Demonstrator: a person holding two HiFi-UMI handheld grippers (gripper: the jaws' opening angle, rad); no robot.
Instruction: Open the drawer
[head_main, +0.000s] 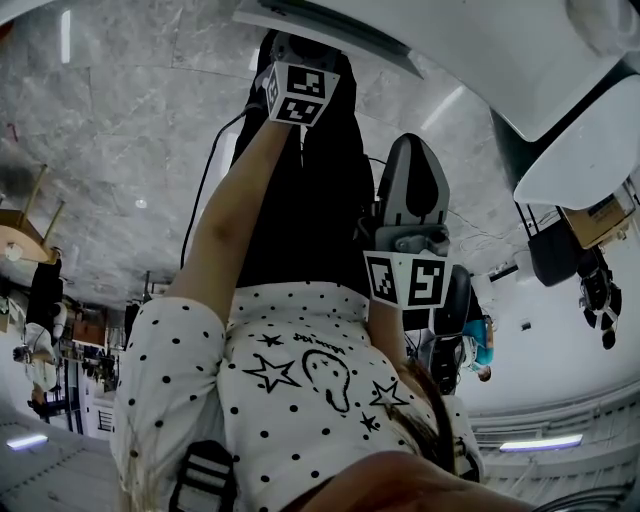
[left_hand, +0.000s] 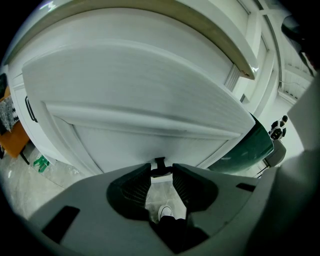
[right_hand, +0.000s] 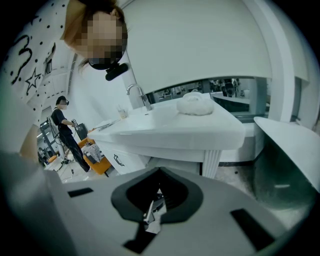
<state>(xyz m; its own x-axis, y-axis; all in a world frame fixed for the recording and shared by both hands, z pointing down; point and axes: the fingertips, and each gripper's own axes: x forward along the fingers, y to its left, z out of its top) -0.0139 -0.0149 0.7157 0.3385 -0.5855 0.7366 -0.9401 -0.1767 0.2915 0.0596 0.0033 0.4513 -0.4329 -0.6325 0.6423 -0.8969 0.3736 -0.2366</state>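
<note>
In the left gripper view a white drawer front (left_hand: 150, 140) fills the scene, with a small black handle (left_hand: 160, 165) at its lower edge. My left gripper (left_hand: 161, 172) has its jaws closed on that handle at the tips; a white shoe shows on the floor below. In the head view the left gripper (head_main: 290, 50) reaches out to the white cabinet (head_main: 420, 40). My right gripper (head_main: 412, 150) hangs beside my body, away from the cabinet. In its own view the right gripper (right_hand: 156, 200) is shut, with nothing between the jaws.
The right gripper view shows a white counter (right_hand: 165, 125) with a faucet (right_hand: 137, 95) and a white lump of cloth (right_hand: 196, 104). Below it is a drawer with a black handle (right_hand: 116, 160). A person (right_hand: 67, 135) stands at the far left by an orange stand (right_hand: 97, 162).
</note>
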